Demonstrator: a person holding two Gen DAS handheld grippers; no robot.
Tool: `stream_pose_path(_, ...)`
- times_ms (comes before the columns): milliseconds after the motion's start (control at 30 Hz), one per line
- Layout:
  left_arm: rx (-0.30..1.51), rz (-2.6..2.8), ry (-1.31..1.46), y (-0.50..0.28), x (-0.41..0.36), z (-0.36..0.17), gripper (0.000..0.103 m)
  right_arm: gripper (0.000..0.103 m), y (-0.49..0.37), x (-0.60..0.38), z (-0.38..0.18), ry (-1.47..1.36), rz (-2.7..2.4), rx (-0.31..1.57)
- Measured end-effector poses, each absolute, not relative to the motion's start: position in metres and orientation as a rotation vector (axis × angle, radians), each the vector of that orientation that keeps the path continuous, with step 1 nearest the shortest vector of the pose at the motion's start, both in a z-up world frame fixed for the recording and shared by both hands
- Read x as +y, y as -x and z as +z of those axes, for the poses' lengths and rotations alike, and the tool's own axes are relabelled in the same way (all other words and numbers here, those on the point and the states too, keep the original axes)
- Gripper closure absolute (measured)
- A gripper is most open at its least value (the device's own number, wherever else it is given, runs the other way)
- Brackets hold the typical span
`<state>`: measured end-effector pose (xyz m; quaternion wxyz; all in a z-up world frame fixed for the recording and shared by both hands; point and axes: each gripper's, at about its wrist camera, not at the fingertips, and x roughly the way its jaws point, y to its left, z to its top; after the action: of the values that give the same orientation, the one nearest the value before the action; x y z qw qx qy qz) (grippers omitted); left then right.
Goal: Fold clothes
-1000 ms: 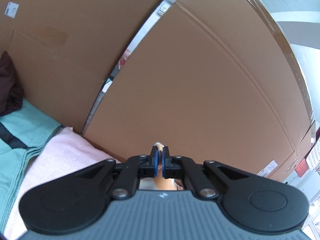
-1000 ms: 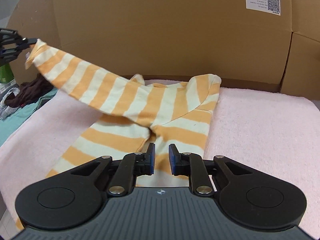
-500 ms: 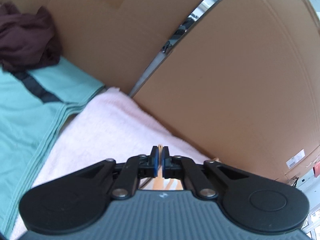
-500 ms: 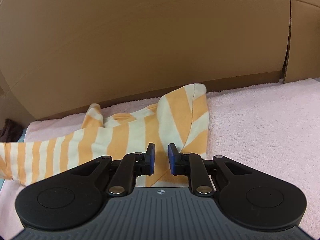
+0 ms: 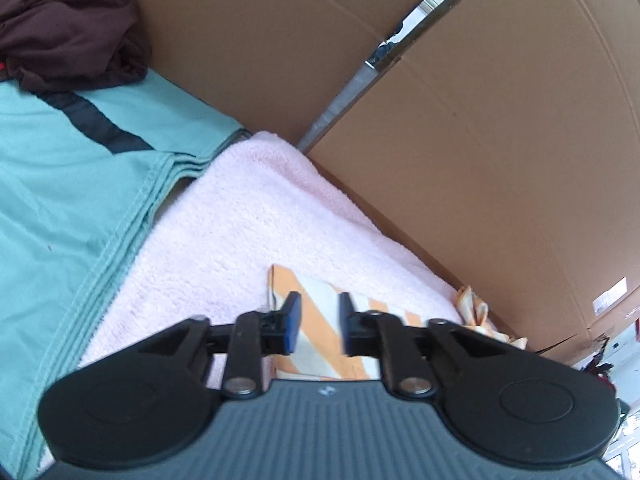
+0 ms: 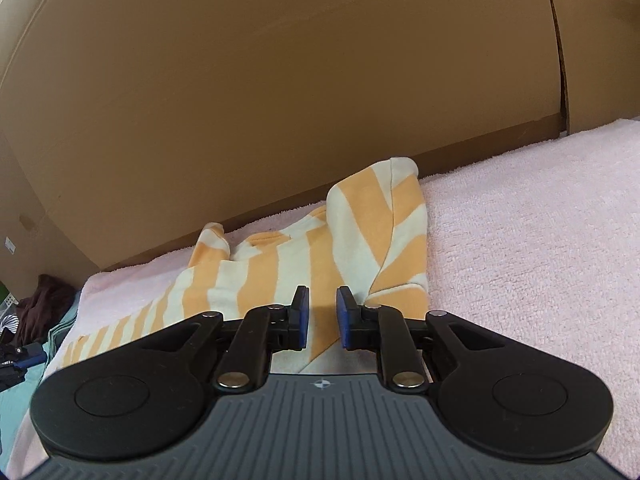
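Your left gripper (image 5: 316,322) is hanging just above the end of the striped sleeve (image 5: 320,320), its fingers (image 5: 291,322) standing apart with a clear gap and gripping nothing; the orange-and-cream cloth is showing between them, lying flat on the pink towel (image 5: 240,232). Your right gripper (image 6: 322,316) is hovering over the body of the same orange-and-cream striped garment (image 6: 280,276), its fingers (image 6: 301,316) also parted and empty.

The garment is lying on the pink towel, which is covering the surface. From the right wrist view, the sleeve is stretching away to the left of the garment's body, and a folded-over part (image 6: 384,224) is standing up at the garment's far edge.

Left of the towel, a teal cloth (image 5: 60,200) with a dark stripe is lying beside it, and beyond that a crumpled dark maroon garment (image 5: 68,28) is sitting. Behind the towel, brown cardboard boxes (image 5: 480,140) are forming a wall, with a metal strip (image 5: 360,76) running between two of them.
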<state>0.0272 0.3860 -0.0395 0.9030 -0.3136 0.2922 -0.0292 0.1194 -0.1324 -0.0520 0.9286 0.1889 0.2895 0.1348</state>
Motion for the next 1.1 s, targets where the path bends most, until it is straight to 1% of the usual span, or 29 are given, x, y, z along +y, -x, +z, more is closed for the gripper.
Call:
stream_pose_path(267, 0.6, 0.009, 0.498, -0.037, 0.349, -0.047, 0.072, 0.085, -0.119, -0.131, -0.05, -0.363, 0.273, 0.589)
stream_pose_path(333, 0.598, 0.026, 0.46, -0.039, 0.339, -0.049, 0.073, 0.084, -0.117, -0.132, -0.051, -0.367, 0.277, 0.589)
stream_pose_path(400, 0.597, 0.043, 0.423, -0.042, 0.33, -0.05, 0.085, 0.084, -0.116, -0.133, -0.052, -0.381, 0.281, 0.589)
stream_pose_path(433, 0.596, 0.052, 0.404, -0.043, 0.325, -0.051, 0.1, 0.084, -0.116, -0.133, -0.053, -0.388, 0.283, 0.589)
stream_pose_path(467, 0.595, 0.06, 0.385, -0.044, 0.321, -0.052, 0.103, 0.084, -0.116, -0.134, -0.053, -0.393, 0.285, 0.589)
stream_pose_path(867, 0.488, 0.187, 0.257, -0.027, 0.302, -0.041, 0.103, 0.084, -0.116, -0.133, -0.052, -0.393, 0.284, 0.588)
stream_pose_path(1100, 0.524, 0.187, 0.295, -0.032, 0.311, -0.052, 0.103, 0.084, -0.116, -0.133, -0.051, -0.394, 0.284, 0.588)
